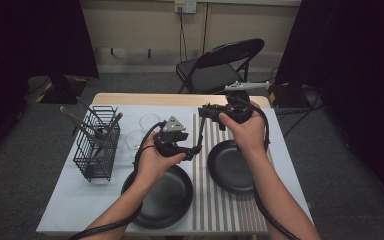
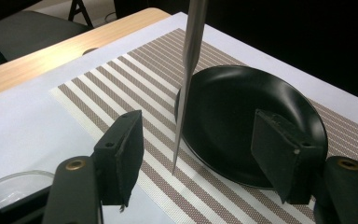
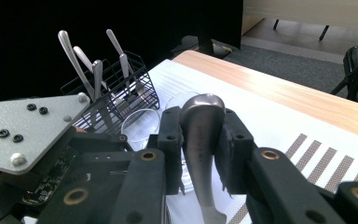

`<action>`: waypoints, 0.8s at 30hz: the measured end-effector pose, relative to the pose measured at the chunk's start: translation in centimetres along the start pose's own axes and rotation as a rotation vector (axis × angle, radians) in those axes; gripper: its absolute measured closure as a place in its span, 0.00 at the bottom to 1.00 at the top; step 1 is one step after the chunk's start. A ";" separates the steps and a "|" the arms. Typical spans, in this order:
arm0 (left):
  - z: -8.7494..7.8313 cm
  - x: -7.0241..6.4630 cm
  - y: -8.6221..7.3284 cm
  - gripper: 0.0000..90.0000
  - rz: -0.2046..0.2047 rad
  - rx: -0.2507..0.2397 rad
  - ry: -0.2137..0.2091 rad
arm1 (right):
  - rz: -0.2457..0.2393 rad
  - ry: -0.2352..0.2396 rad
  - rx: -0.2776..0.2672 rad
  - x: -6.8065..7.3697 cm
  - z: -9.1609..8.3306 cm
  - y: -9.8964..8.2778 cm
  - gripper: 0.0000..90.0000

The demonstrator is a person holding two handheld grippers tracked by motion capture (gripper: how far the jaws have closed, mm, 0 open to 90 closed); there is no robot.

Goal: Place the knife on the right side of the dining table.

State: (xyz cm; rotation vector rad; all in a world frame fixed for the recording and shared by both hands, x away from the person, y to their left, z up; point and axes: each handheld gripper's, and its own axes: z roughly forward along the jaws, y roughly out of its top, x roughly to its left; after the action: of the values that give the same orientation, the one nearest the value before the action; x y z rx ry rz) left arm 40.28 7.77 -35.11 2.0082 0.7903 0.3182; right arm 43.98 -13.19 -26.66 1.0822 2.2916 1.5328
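Tabletop (image 1: 70,210) laid as a place setting: a white cloth with a striped placemat (image 1: 215,210) on its right half. One black plate (image 1: 232,172) sits on the placemat, a second black plate (image 1: 162,200) just beside it on the cloth, near my edge. A wire cutlery basket (image 1: 97,145) stands at the left with spare utensils upright in it, handles up so they can be pulled out; two clear glasses (image 1: 142,131) stand between the basket and the mat. Judgement: a knife is being laid beside the plate on the mat, so both hands work above that strip.

Knife (image 2: 186,79): it hangs blade down, tip just above the stripes at the left rim of the plate on the mat. Held by the handle end so the blade is free to be set down straight.

Right tongs (image 3: 200,140): clenched on the knife handle (image 3: 200,126), pads pressed to both its flat sides, the rounded end standing up past them. These carry the knife alone.

Left tongs (image 2: 196,149): released, jaws standing wide to either side of the blade, no pad touching it. They hold nothing. Judgement: this looks like a handover done, or a guide ready to steady the blade; I cannot tell which.
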 end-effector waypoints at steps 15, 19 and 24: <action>1.1 0.4 -0.7 0.38 -0.020 0.025 -0.009 | 0.034 -0.022 0.001 -1.8 0.5 -0.2 0.82; 1.3 0.4 -0.8 0.38 -0.012 0.032 -0.012 | 0.035 -0.038 -0.001 -2.3 0.6 -0.2 0.82; 1.6 0.4 -1.0 0.37 -0.024 0.032 -0.014 | 0.049 -0.044 0.010 -2.6 0.9 -0.2 0.82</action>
State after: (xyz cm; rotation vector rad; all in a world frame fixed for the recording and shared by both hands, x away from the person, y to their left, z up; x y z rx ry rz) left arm 40.96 7.37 -36.86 2.0272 0.8145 0.2791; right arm 46.22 -14.29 -27.82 1.1716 2.2625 1.5009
